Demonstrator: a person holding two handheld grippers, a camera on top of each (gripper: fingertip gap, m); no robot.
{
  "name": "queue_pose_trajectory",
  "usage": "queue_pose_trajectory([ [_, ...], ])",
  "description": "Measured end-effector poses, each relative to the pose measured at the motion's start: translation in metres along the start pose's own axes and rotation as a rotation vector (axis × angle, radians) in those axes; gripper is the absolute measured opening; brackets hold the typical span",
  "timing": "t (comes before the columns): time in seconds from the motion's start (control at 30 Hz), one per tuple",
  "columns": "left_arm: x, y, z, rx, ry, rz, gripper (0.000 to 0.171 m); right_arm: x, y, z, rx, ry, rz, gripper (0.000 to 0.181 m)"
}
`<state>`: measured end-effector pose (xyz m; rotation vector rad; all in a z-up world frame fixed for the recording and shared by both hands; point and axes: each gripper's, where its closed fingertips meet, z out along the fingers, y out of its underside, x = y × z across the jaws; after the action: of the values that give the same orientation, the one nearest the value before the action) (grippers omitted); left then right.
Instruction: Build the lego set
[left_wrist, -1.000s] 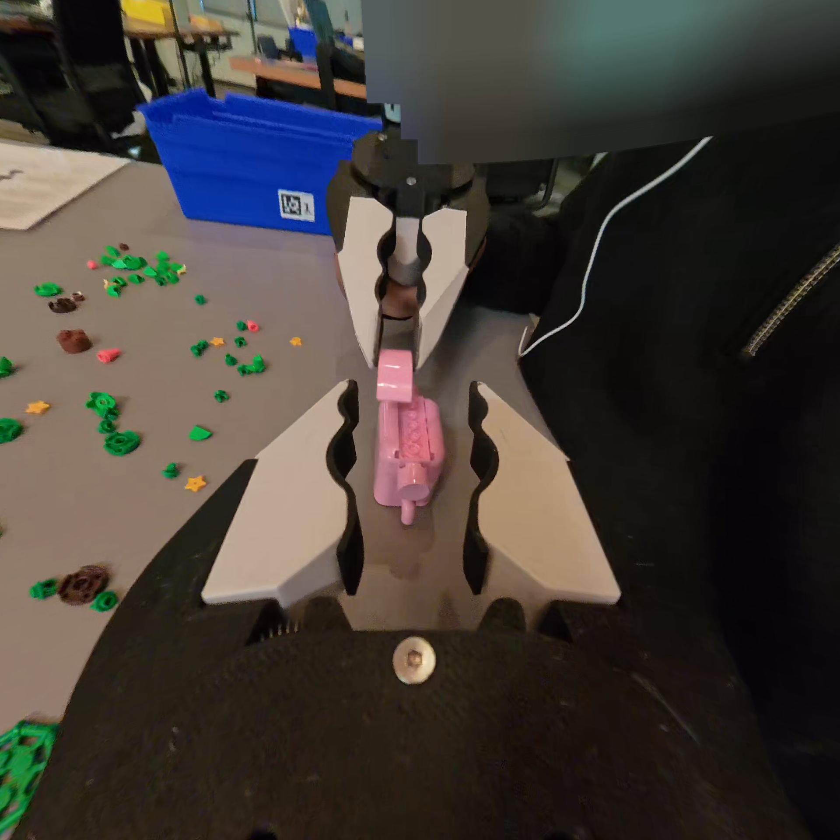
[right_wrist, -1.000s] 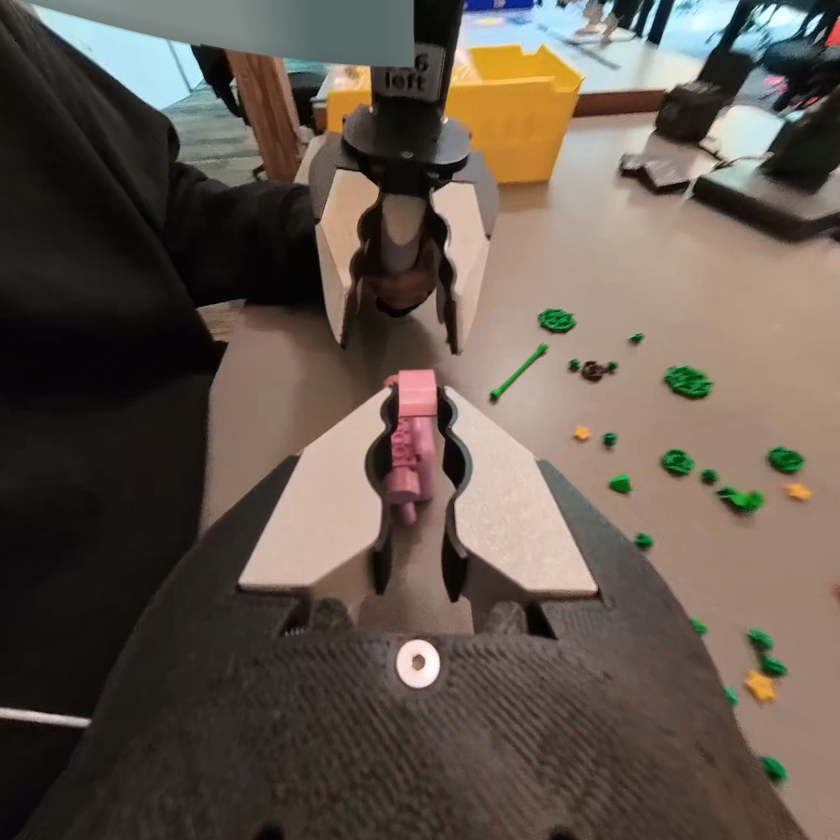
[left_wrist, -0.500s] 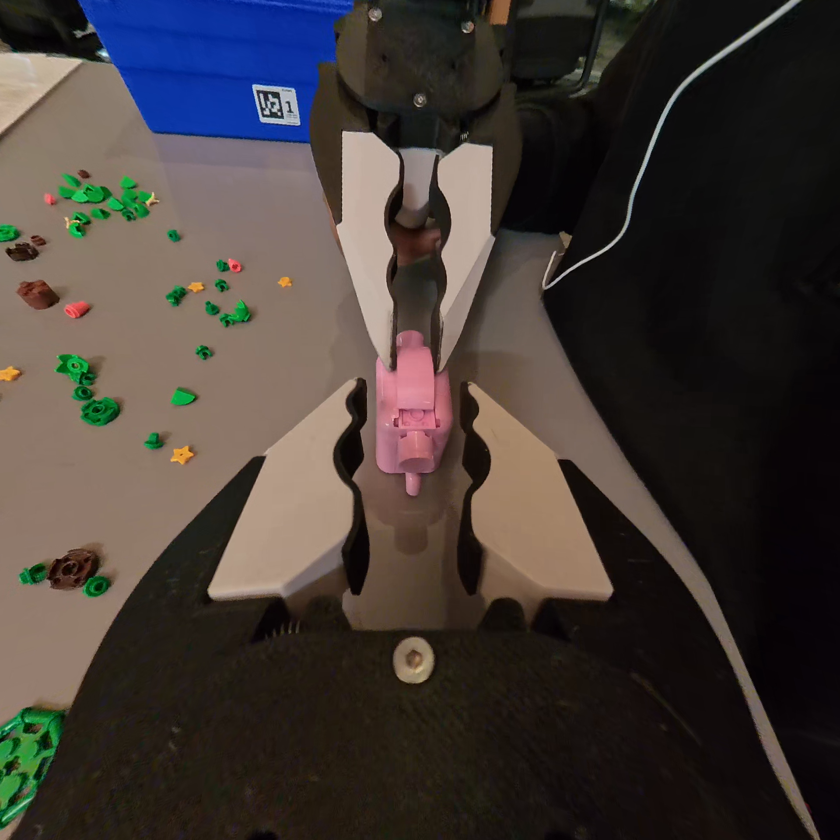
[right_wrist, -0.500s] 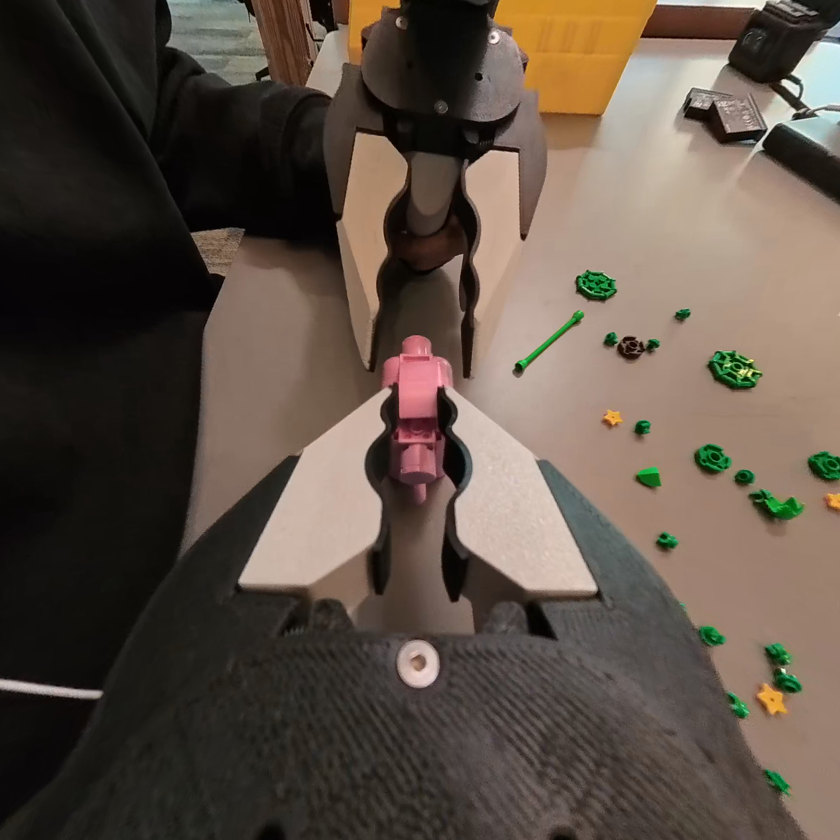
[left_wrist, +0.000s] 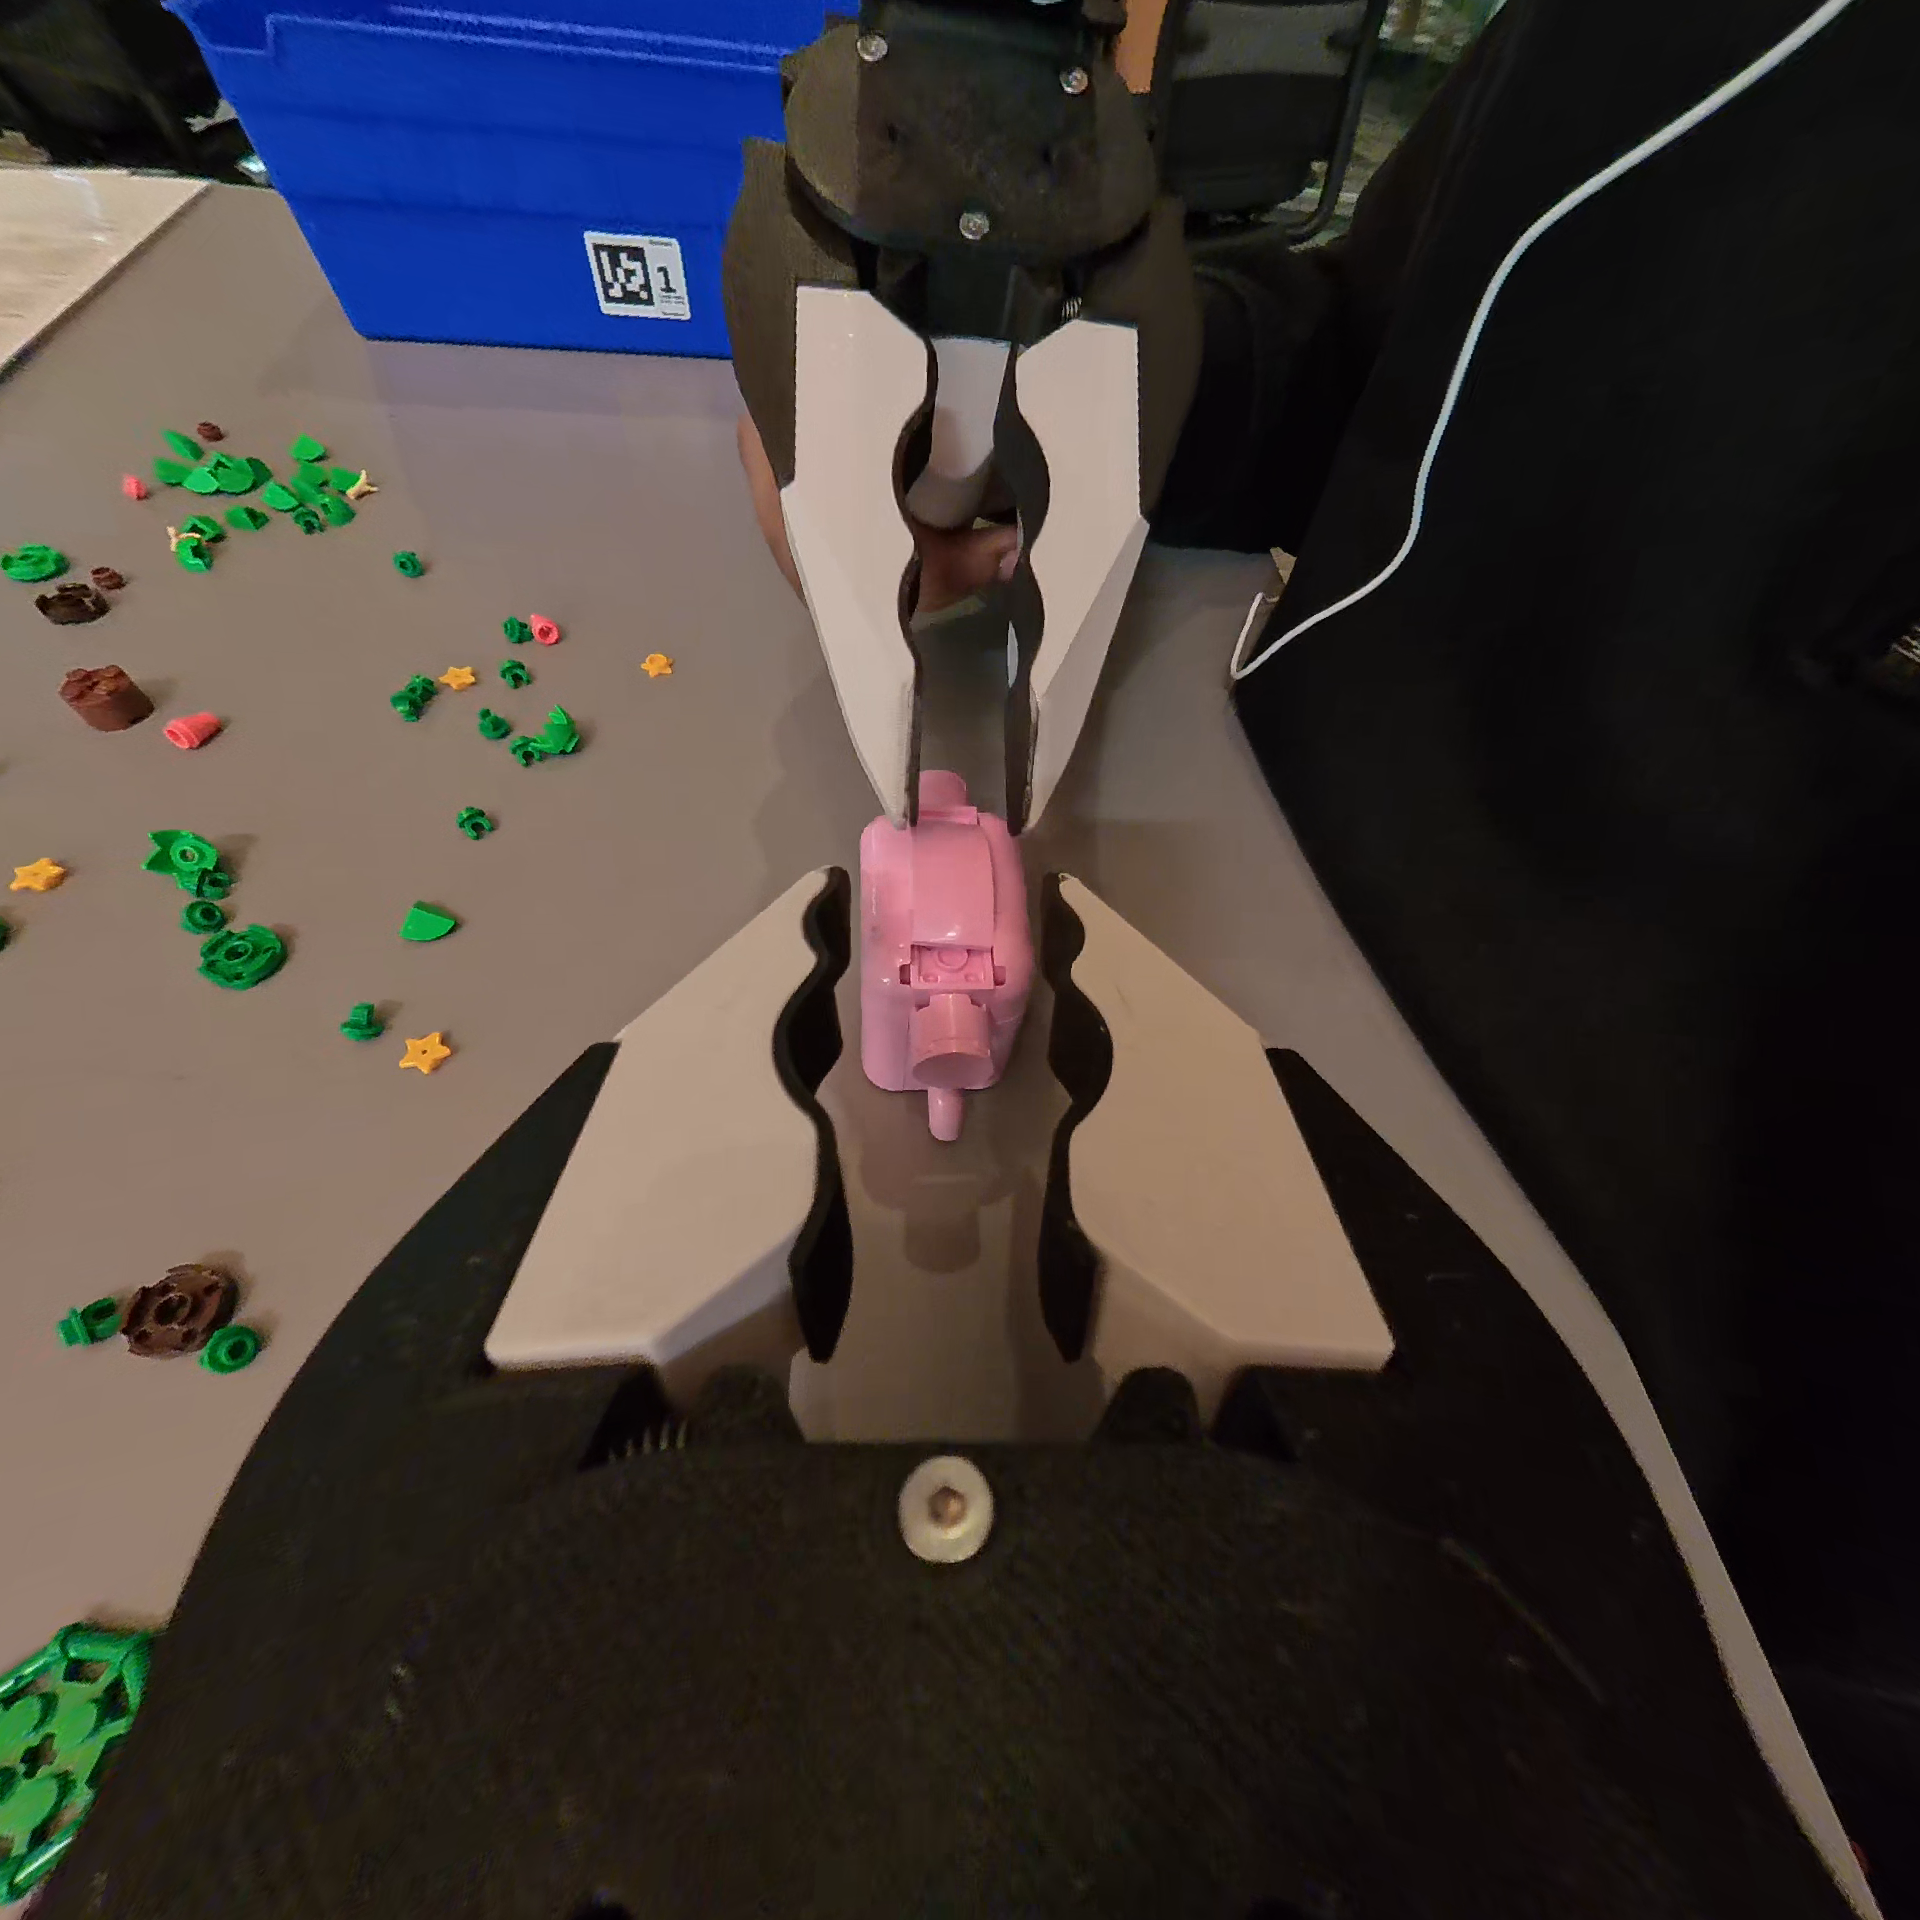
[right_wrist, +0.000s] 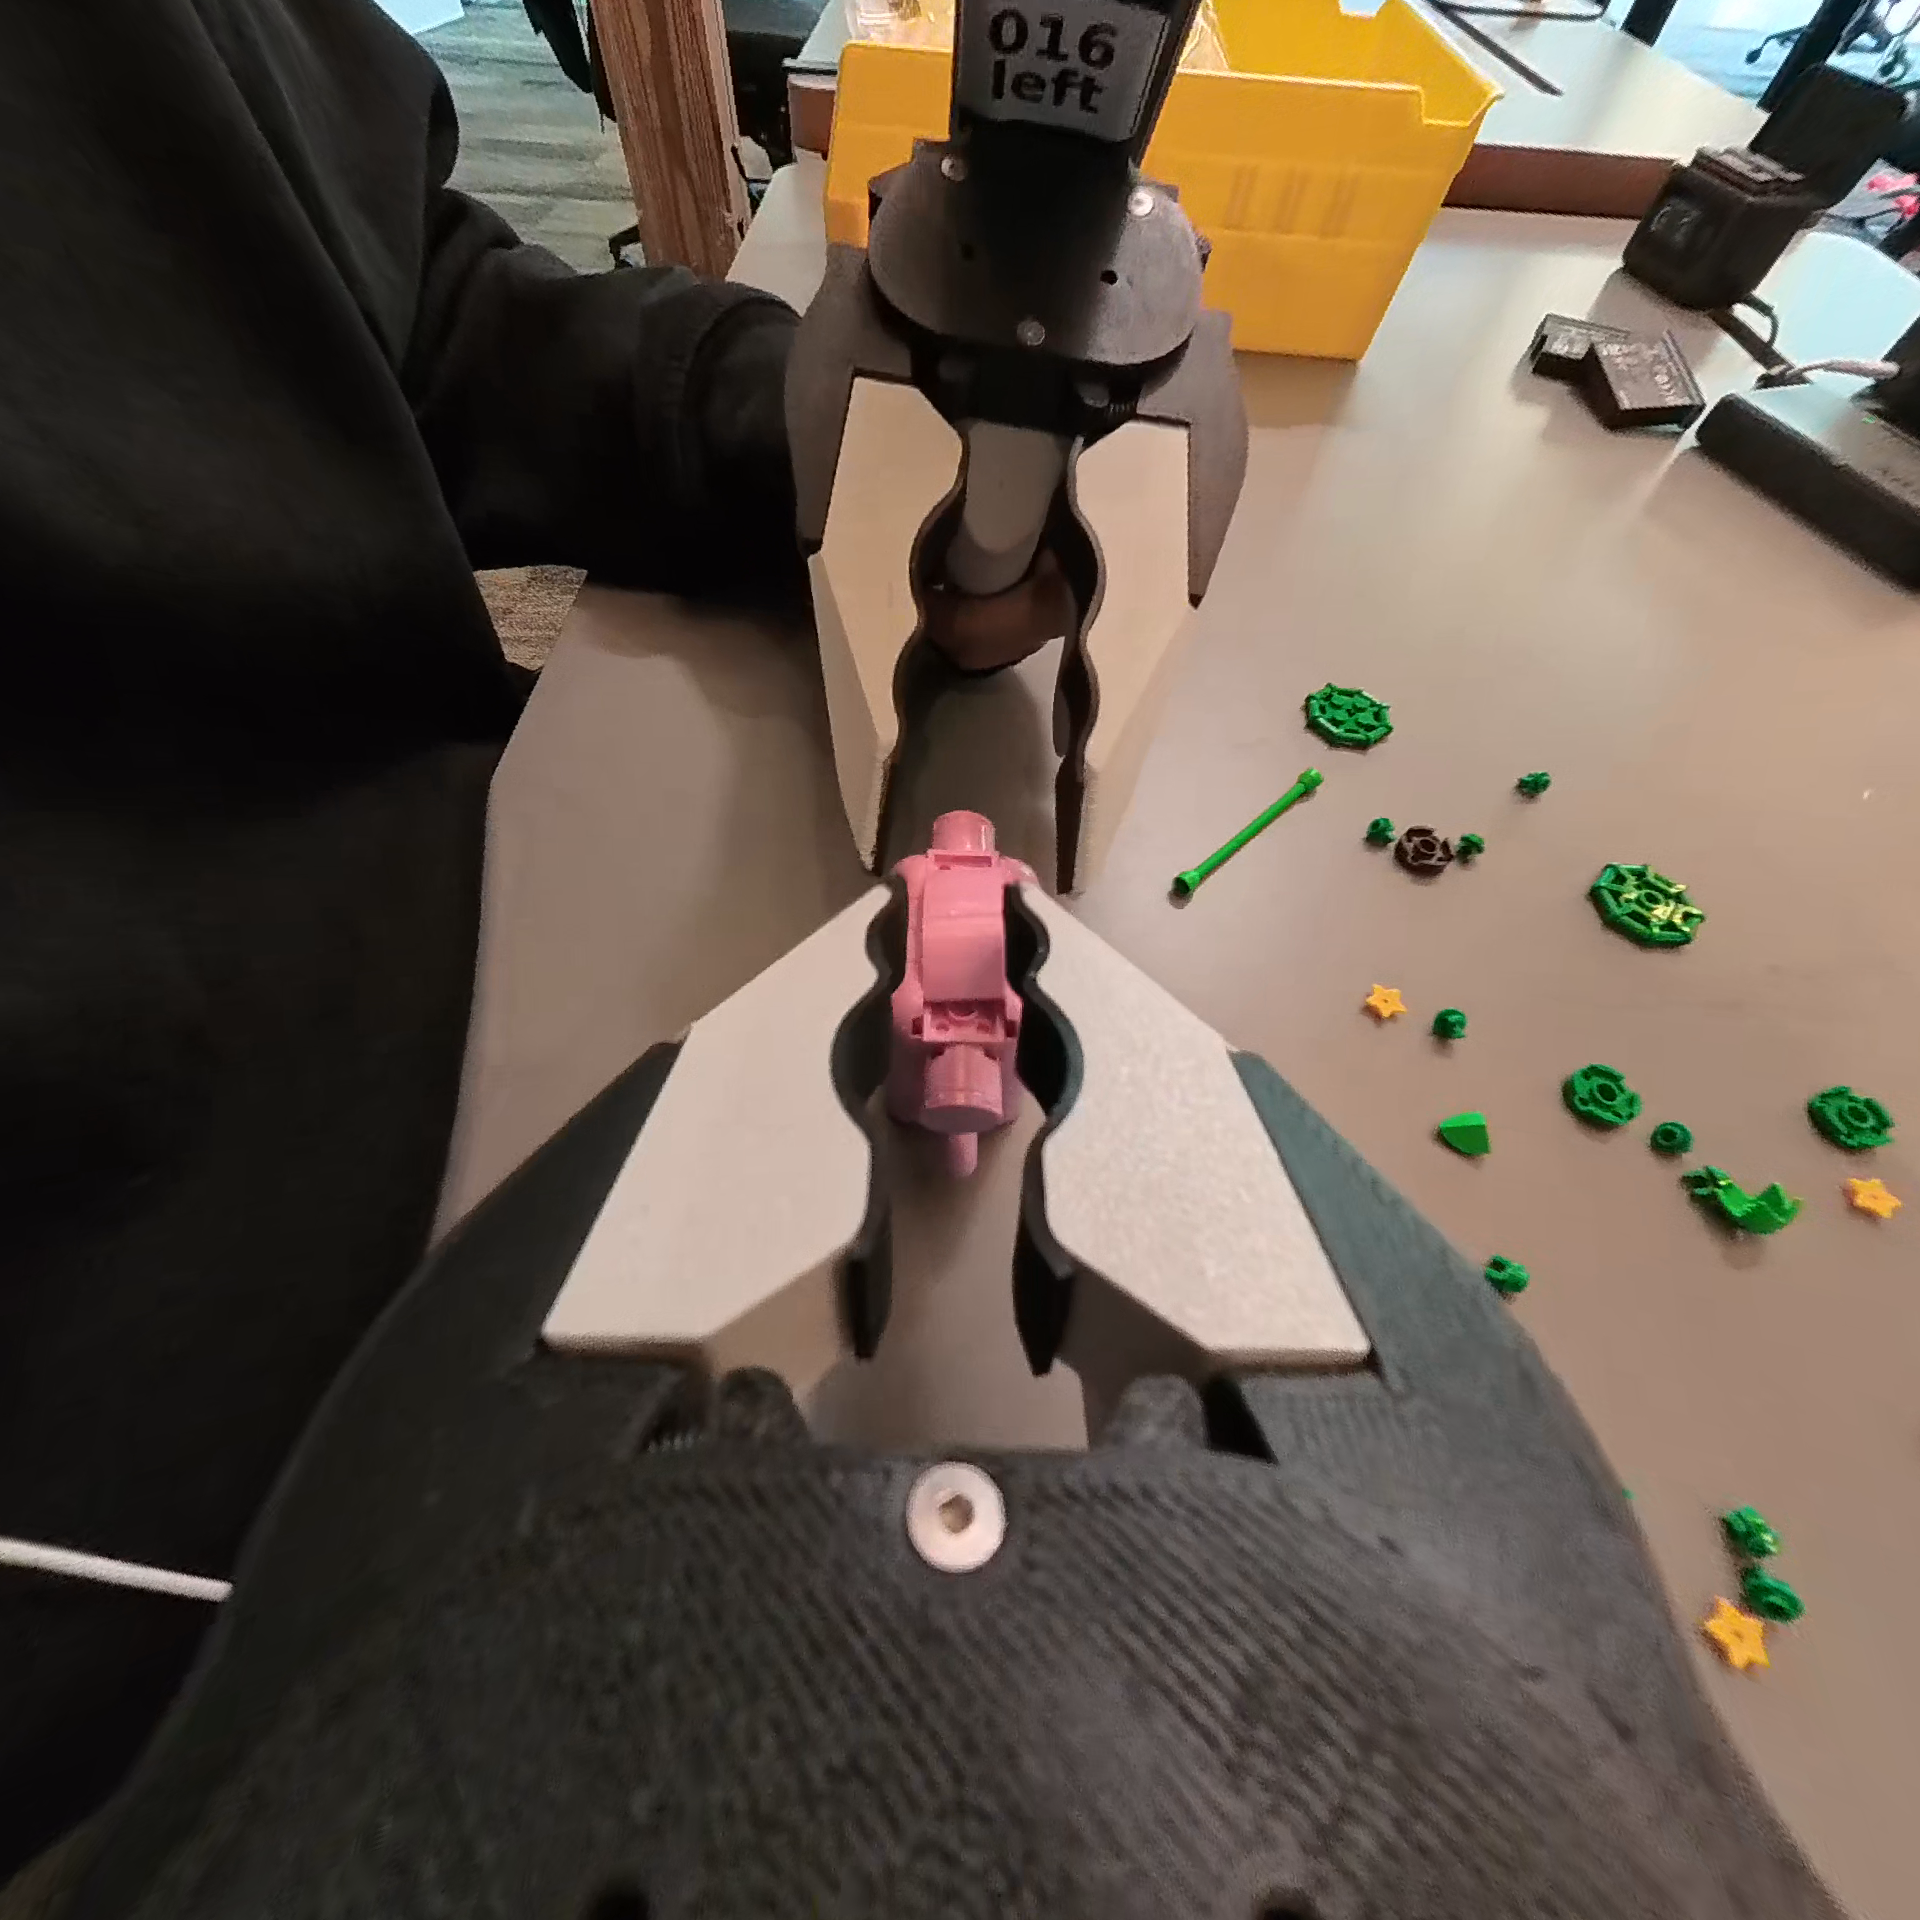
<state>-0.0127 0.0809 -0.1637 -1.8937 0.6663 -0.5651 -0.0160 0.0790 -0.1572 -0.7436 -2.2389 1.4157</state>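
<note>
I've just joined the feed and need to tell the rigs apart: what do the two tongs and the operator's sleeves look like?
Both tongs, left and right, look alike: pale grey wedge-shaped fingers with wavy black inner pads, on rough black bodies with a central screw. The left one carries a white-on-black label on its stem. The person wears black sleeves; a thin white cable crosses the black clothing.

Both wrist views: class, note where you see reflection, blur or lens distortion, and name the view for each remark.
Left wrist view: the glossy grey table mirrors the pink lego assembly just below it; the table's right edge bows, a wide-angle effect. Right wrist view: the small green pieces at lower right are soft, while the pink lego assembly is fairly sharp.
</note>
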Motion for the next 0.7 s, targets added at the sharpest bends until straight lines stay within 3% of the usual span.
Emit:
queue_pose_trajectory([
  [0.23,0.0009,-0.0005,0.0003,0.001,0.003,0.009,0.029,-0.0010,0.0056,0.0019,-0.022,-0.011,0.003,0.008],
  [0.7,-0.0003,0.0009,0.0016,-0.005,-0.001,0.013,0.026,0.0020,0.0020,-0.0025,0.002,-0.008,0.015,0.013],
])
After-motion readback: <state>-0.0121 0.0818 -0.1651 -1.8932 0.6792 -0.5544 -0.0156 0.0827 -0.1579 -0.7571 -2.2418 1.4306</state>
